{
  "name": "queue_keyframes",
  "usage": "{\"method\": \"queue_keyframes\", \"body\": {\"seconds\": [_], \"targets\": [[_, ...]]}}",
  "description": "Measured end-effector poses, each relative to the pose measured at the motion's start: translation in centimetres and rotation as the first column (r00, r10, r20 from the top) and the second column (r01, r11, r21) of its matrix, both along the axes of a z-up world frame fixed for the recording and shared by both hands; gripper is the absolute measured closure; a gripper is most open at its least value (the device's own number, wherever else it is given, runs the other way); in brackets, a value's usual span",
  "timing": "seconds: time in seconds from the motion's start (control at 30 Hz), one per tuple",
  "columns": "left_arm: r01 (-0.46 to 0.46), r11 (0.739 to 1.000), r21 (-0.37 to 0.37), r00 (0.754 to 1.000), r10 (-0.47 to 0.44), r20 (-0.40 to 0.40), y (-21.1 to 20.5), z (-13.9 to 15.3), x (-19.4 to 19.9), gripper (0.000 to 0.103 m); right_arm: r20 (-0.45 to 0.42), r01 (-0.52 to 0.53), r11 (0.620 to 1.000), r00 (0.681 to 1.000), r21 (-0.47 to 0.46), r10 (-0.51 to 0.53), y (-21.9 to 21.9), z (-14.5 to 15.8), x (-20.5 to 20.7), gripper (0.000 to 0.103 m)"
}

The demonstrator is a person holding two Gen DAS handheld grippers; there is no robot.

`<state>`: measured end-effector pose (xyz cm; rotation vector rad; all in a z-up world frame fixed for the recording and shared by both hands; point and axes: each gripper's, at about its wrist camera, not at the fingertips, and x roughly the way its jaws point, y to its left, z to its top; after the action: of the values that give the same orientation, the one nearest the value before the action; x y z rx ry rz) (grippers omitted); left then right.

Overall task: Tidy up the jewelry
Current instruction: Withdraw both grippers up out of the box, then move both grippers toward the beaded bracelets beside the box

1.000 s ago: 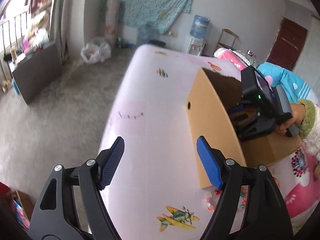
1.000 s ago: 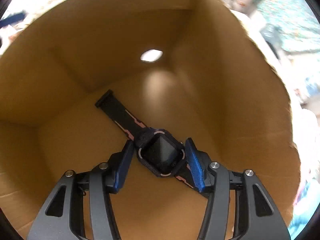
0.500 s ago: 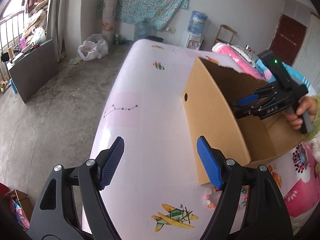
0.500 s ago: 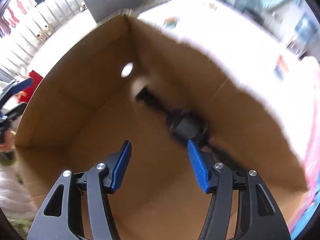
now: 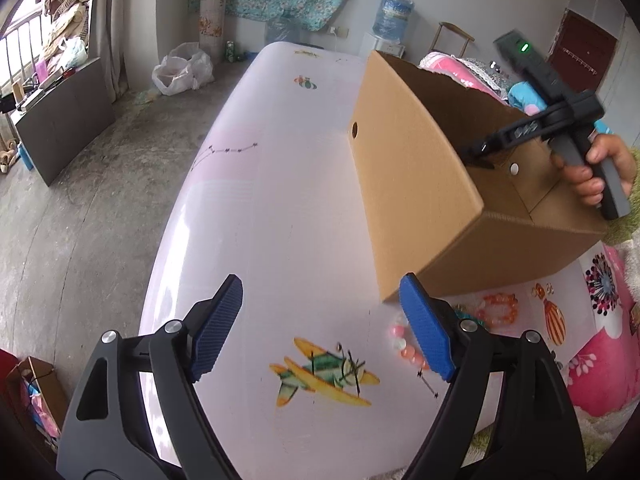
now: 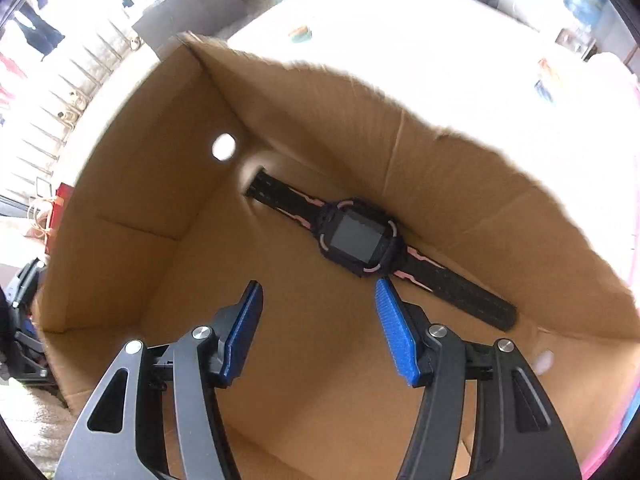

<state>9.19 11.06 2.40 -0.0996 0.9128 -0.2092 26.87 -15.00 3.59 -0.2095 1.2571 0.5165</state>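
Tablecloth point(image 5: 288, 208), pale pink, cartoon-printed

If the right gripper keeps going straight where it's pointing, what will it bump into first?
Probably the bare floor of the cardboard box, just short of the black watch. The right gripper is open and empty; depth is hard to judge.

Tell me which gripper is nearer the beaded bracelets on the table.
Left. The left gripper hovers open right beside the bracelets outside the box. The right gripper is open over the box, above the watch.
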Motion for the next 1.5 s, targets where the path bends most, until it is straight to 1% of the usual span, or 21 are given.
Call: {"method": "queue_keyframes", "body": {"seconds": [0.1,0.17,0.2,0.27,0.33,0.4,0.43,0.47,0.53,0.6,0.67,0.73,0.87,0.93,1.0,1.07,1.13,1.23,1.33,1.4,1.5], "targets": [[0.005,1.0,0.012,1.0,-0.005,-0.012,-0.2,-0.3,-1.1,0.024,0.107,0.01,0.999,0.994,0.045,-0.015,-0.1,4.0,-2.8,0.044],[0.018,1.0,0.023,1.0,-0.018,-0.026,-0.6,-0.5,-1.9,0.022,0.212,0.024,0.993,0.976,0.114,-0.048,-1.1,7.7,-6.4,0.028],[0.024,0.999,0.029,0.999,-0.023,-0.032,-0.9,-0.6,-2.2,0.022,0.251,0.031,0.99,0.966,0.136,-0.064,-1.9,9.0,-7.7,0.024],[0.041,0.998,0.038,0.998,-0.04,-0.04,-1.6,-1.0,-2.9,0.022,0.375,0.054,0.983,0.92,0.173,-0.117,-3.9,11.8,-12.3,0.014],[0.056,0.997,0.045,0.997,-0.054,-0.048,-2.2,-1.4,-3.5,0.021,0.455,0.085,0.981,0.876,0.177,-0.158,-2.8,12.9,-15.6,0.007],[0.065,0.997,0.044,0.997,-0.063,-0.049,-2.9,-1.9,-4.2,0.019,0.519,0.126,0.976,0.83,0.18,-0.202,-3.3,13.5,-18.9,0.007],[0.063,0.997,0.046,0.997,-0.061,-0.048,-3.1,-2.1,-4.3,0.017,0.539,0.165,0.971,0.81,0.171,-0.232,-3.7,13.1,-20.9,0.007],[0.059,0.997,0.053,0.997,-0.056,-0.049,-3.4,-2.5,-4.5,0.015,0.547,0.199,0.968,0.798,0.155,-0.252,-5.4,12.0,-21.2,0.007],[0.06,0.997,0.056,0.997,-0.057,-0.057,-3.8,-3.2,-4.6,0.014,0.557,0.268,0.955,0.778,0.124,-0.29,-5.8,9.5,-23.0,0.007],[0.054,0.996,0.074,0.997,-0.05,-0.059,-4.2,-3.9,-4.6,0.013,0.518,0.317,0.929,0.771,0.193,-0.371,-6.6,7.0,-25.2,0.007],[0.061,0.992,0.11,0.998,-0.057,-0.04,-4.6,-4.1,-4.4,0.012,0.462,0.377,0.9,0.772,0.218,-0.435,-6.3,3.9,-26.0,0.007],[0.075,0.988,0.136,0.997,-0.071,-0.04,-5.2,-4.1,-4.2,0.01,0.425,0.451,0.876,0.769,0.17,-0.478,-5.9,1.2,-26.6,0.007],[0.09,0.984,0.154,0.996,-0.086,-0.033,-5.8,-4.4,-4.3,0.008,0.457,0.506,0.863,0.767,0.001,-0.45,-2.5,-3.0,-26.9,0.007],[0.102,0.979,0.174,0.995,-0.099,-0.028,-5.9,-4.5,-4.4,0.008,0.492,0.517,0.855,0.756,-0.043,-0.432,-1.2,-3.5,-27.0,0.007],[0.106,0.977,0.186,0.994,-0.106,-0.013,-6.2,-4.5,-4.5,0.008,0.516,0.515,0.857,0.741,-0.023,-0.431,-0.5,-3.3,-27.6,0.007],[0.09,0.979,0.184,0.996,-0.09,-0.012,-6.1,-4.6,-4.5,0.008,0.541,0.493,0.868,0.716,0.056,-0.441,-0.2,-2.8,-28.0,0.007],[0.079,0.978,0.195,0.997,-0.078,-0.013,-6.2,-4.6,-4.6,0.007,0.542,0.464,0.874,0.702,0.144,-0.462,-0.3,-2.3,-28.6,0.007],[0.075,0.978,0.192,0.997,-0.074,-0.013,-6.1,-4.6,-4.5,0.007,0.52,0.421,0.881,0.715,0.214,-0.468,-0.8,-2.0,-28.5,0.007],[0.069,0.979,0.193,0.998,-0.068,-0.011,-6.0,-4.6,-4.6,0.007,0.51,0.418,0.883,0.724,0.212,-0.465,-1.0,-2.3,-28.2,0.007],[0.053,0.979,0.198,0.999,-0.054,0.0,-6.0,-4.6,-4.6,0.007,0.497,0.419,0.877,0.724,0.235,-0.479,-1.2,-2.4,-28.1,0.007],[0.048,0.977,0.209,0.999,-0.051,0.007,-6.3,-4.6,-4.8,0.007,0.453,0.407,0.863,0.735,0.301,-0.504,-1.5,-2.6,-28.0,0.007]]}}
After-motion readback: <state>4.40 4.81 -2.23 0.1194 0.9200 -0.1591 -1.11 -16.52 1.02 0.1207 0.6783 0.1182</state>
